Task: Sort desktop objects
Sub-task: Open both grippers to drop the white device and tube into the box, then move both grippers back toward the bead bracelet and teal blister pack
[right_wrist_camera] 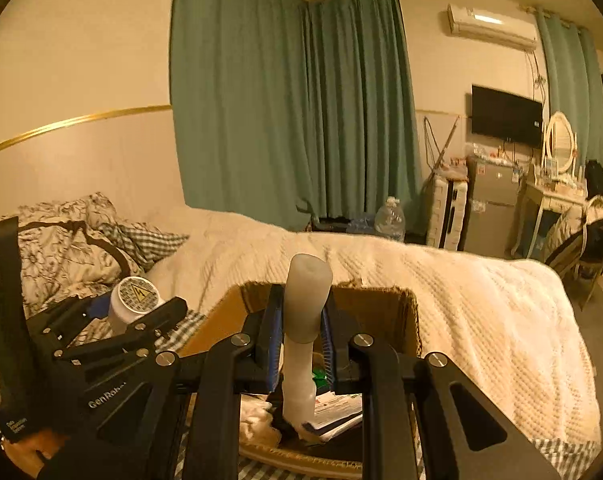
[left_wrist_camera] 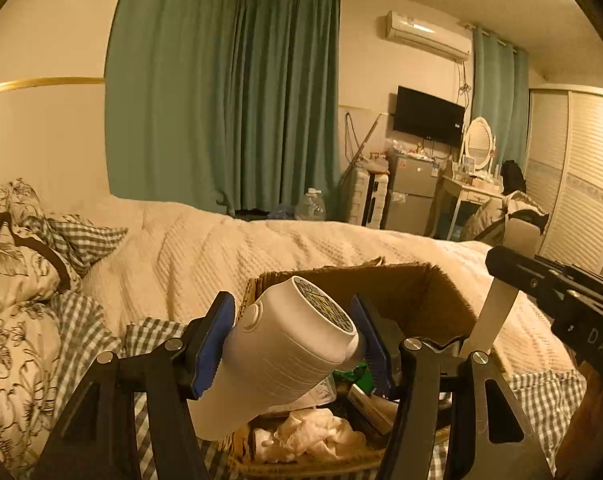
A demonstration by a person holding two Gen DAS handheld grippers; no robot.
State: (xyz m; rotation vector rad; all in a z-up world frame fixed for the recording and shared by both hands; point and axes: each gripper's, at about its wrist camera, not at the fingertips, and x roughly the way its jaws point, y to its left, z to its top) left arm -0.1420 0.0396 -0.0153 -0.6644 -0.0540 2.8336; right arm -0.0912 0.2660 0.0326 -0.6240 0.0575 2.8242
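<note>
My left gripper [left_wrist_camera: 293, 344] is shut on a white bottle [left_wrist_camera: 285, 356] with a yellow warning label on its end. Its blue pads [left_wrist_camera: 215, 344] press both sides, and the bottle hangs tilted over an open cardboard box [left_wrist_camera: 401, 276]. My right gripper [right_wrist_camera: 301, 332] is shut on a white tube [right_wrist_camera: 301, 364] with a frosted cap, held upright above the same box [right_wrist_camera: 381, 294]. Each gripper shows in the other view: the right one [left_wrist_camera: 513, 292] with the tube [left_wrist_camera: 489, 320], the left one [right_wrist_camera: 117, 316] with the bottle [right_wrist_camera: 135, 300]. The box holds crumpled tissue [left_wrist_camera: 313, 432], something green and some booklets [right_wrist_camera: 337, 408].
The box stands on a bed with a cream blanket [left_wrist_camera: 229, 248] and a checked sheet [left_wrist_camera: 549, 396]. A floral quilt [left_wrist_camera: 17, 280] is piled at the left. Beyond the bed are green curtains, a water bottle [left_wrist_camera: 310, 205], a small fridge [left_wrist_camera: 411, 196] and a dressing table [left_wrist_camera: 473, 192].
</note>
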